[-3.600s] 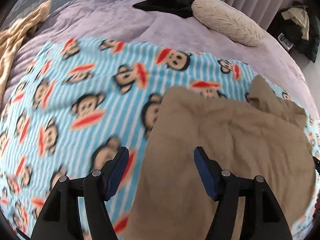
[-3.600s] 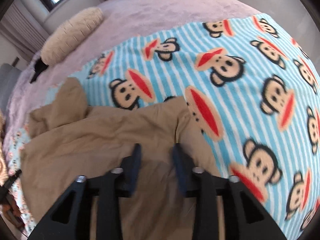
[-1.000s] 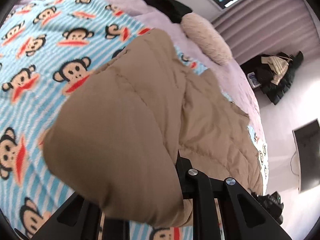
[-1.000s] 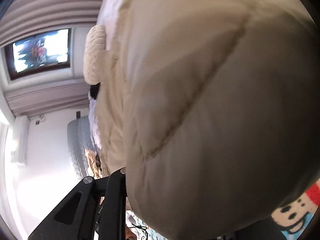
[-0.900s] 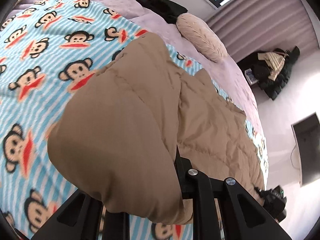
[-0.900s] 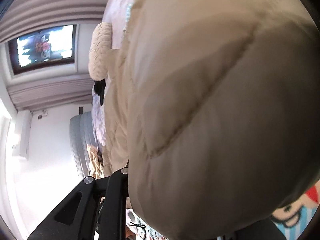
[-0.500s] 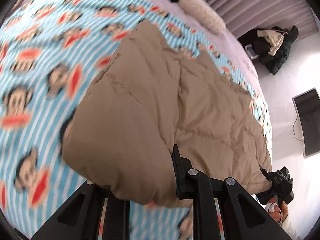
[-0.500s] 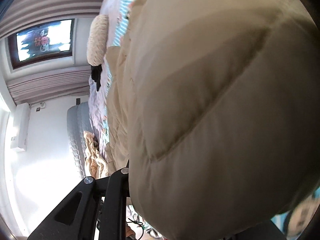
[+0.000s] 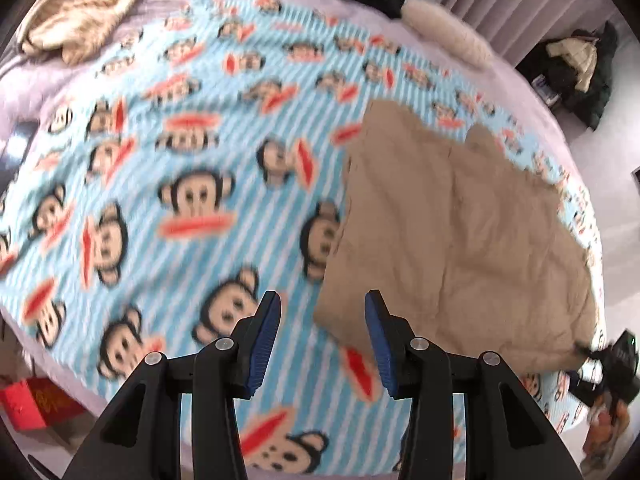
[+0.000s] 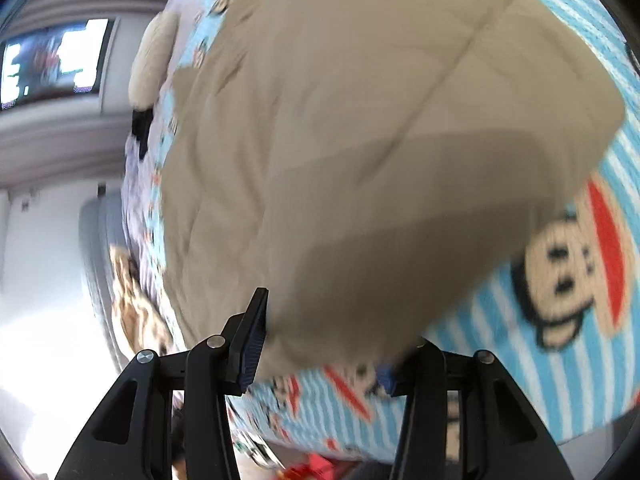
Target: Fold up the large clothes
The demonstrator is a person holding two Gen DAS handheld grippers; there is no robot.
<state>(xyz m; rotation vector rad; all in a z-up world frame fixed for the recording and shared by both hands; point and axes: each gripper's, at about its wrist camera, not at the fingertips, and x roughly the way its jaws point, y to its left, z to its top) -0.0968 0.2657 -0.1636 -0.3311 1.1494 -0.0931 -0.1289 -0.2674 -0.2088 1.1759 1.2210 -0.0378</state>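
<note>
- Quilted tan garment (image 9: pixel 452 236): soft, puffy, stitched in panels, folded into a rough rectangle; lies on the fleece blanket (image 9: pixel 168 184) at 3 o'clock in the left wrist view.
- Blanket: light-blue stripes with cartoon monkey faces, spread over a lilac bed cover (image 9: pixel 532 92).
- Left gripper (image 9: pixel 322 336): jaws opening, blue ribbed pads apart, nothing between them; garment corner just beside its right finger.
- Right gripper (image 10: pixel 320 344): jaws opening; garment edge (image 10: pixel 340 320) sags between the fingers, no pinch visible.
- Cream textured pillow (image 9: pixel 444 36): oblong, at 1 o'clock.
</note>
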